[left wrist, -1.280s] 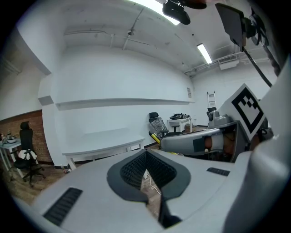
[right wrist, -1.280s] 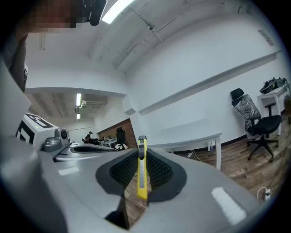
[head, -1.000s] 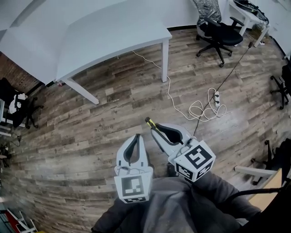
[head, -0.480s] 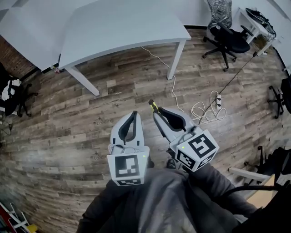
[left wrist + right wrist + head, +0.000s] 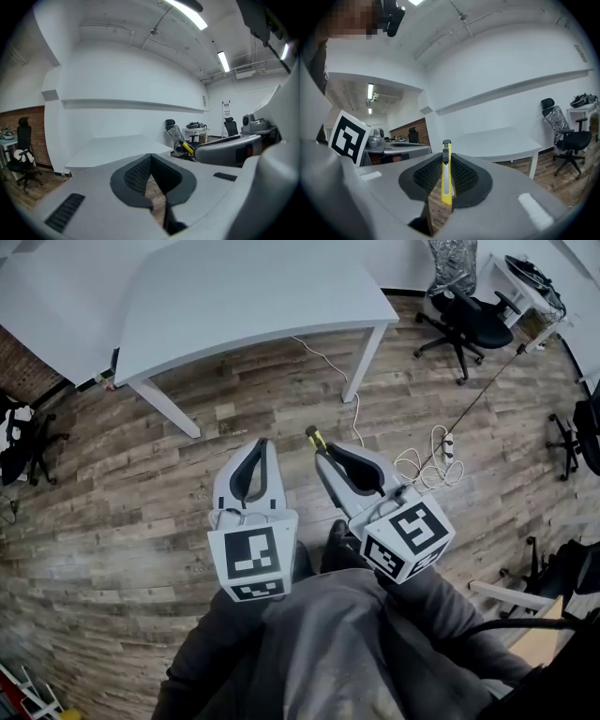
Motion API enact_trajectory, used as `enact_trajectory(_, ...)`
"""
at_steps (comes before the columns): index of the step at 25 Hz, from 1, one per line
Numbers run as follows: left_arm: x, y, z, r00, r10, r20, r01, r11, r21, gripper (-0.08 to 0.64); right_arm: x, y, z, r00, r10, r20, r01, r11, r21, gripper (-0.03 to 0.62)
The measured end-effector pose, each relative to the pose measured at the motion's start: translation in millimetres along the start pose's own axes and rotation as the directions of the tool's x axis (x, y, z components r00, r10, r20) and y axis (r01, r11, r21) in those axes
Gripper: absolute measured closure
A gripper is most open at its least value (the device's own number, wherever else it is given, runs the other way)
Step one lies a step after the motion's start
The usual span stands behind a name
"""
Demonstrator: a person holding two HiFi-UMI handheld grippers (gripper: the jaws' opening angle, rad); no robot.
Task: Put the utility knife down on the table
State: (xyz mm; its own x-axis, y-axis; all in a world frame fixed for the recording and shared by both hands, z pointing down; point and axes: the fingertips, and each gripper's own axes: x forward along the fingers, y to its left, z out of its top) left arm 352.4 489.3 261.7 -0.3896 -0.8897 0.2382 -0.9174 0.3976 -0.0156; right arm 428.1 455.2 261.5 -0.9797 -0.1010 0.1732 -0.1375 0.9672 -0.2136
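The person stands over a wooden floor (image 5: 131,493) with a pair of tongs in each hand, both held out low in the middle of the head view. The right tongs (image 5: 319,450) are clamped on a yellow utility knife (image 5: 312,436). In the right gripper view the knife (image 5: 446,180) stands upright between the two dark ribbed pads, gripped along its body, and its black tip pokes up past the ends of the jaws. The left tongs (image 5: 260,442) are closed with the jaws meeting at the tips, and nothing sits between them. The two pairs of tongs are side by side and near each other but not touching.

The white counter (image 5: 253,296) fills the upper left and upper centre of the head view, well apart from the knife, which is up in the air over the floor. A white cable (image 5: 356,423) trails across the boards from under the counter to a power strip (image 5: 447,442) at the right. A black office chair (image 5: 466,313) stands in the upper right of the frame.
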Motion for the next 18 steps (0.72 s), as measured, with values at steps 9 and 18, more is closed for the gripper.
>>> enact_trajectory(9,60.6,5.2,-0.1,0.999,0.032,-0.037,-0.032,0.999,0.009,0.557,43.8,-59.5,6.7,1.0,0.004,-0.002,-0.004,1.0,-0.006,0.534)
enact_trajectory(18,154.6,-4.7,22.9,0.997,0.056,-0.054,-0.056,0.998,0.015,0.557,113.0,-145.7,43.6,0.999,0.043,0.024,-0.042,0.999,-0.015,0.534)
